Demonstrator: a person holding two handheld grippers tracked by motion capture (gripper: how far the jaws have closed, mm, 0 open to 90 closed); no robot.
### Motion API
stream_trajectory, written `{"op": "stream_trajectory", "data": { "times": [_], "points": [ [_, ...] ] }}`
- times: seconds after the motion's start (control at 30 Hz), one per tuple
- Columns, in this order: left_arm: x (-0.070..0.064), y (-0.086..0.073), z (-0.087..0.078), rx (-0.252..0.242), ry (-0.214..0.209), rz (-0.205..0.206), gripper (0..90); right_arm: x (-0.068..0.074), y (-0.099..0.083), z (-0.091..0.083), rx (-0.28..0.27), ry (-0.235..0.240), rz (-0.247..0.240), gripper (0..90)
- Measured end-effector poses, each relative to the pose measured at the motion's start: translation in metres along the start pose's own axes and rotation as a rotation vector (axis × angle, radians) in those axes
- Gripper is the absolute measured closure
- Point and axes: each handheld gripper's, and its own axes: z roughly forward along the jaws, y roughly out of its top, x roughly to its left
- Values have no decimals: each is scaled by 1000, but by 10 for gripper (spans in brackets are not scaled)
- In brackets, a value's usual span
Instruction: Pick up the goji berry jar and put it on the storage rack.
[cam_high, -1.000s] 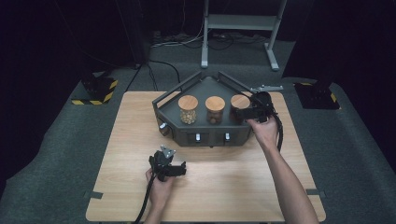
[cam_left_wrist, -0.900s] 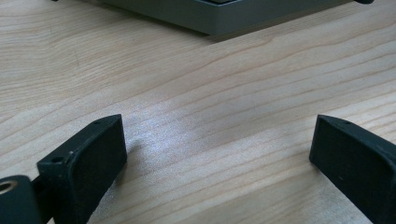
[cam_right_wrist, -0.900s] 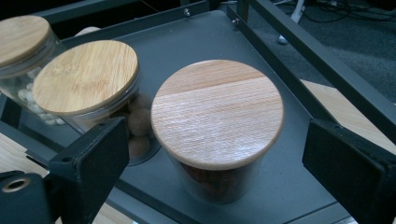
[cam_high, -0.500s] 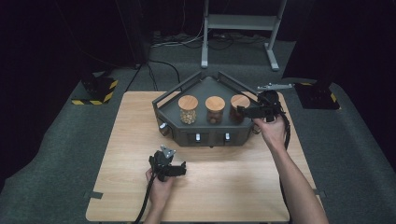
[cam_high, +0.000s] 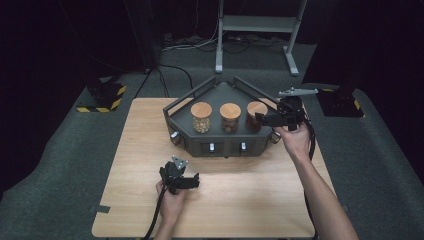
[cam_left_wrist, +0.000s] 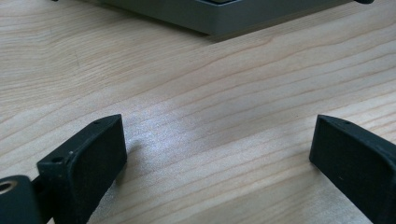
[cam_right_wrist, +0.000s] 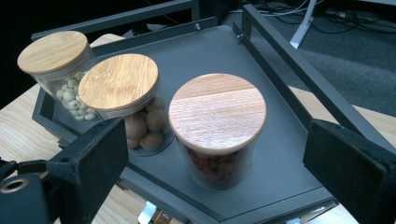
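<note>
Now, step in hand: I am lining my right hand-held gripper up on the glass jar with the pale wooden lid and dark red contents; I judge this the approach, with no grasp made yet.
Where the jar is: upright at the right end of a row of three in the dark grey angular metal tray, just beside the glass jar of brown round pieces, with the glass jar of pale beans beyond that.
Right gripper state: jaws spread wide, one to each side of the red jar and clear of it.
Next move: I think I must go forward and lower until the pads flank the glass below the lid, without knocking the neighbouring jar, then squeeze.
Right arm pose: forearm stretched across the light wooden tabletop, hand at the tray's right corner, gripper pointing left.
Left side: my left hand-held gripper sits low over the tabletop near the tray's front, jaws apart, holding nothing.
</note>
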Motion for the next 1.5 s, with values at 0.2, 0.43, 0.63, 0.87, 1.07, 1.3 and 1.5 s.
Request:
{"op": "stream_trajectory", "data": {
  "times": [0.2, 0.43, 0.63, 0.87, 1.07, 1.3, 1.5],
  "points": [
    [0, 0, 0, 1, 0, 2, 38, 2, -2, -6, -11, -5, -13, 63],
    [0, 0, 0, 2, 0, 2, 39, 1, -5, -15, -24, -11, -21, 62],
    [0, 0, 0, 2, 0, 3, 39, 1, -7, -22, -32, -24, -36, 62],
    [0, 0, 0, 2, 0, 3, 39, -3, -13, -29, -45, -21, -39, 62],
    [0, 0, 0, 2, 0, 4, 39, -8, -19, -34, -52, -32, -28, 58],
    [0, 0, 0, 2, 0, 4, 39, -7, -21, -42, -49, -43, -50, 58],
    [0, 0, 0, 2, 0, 4, 39, -2, -23, -43, -36, -62, -93, 58]
  ]
}}
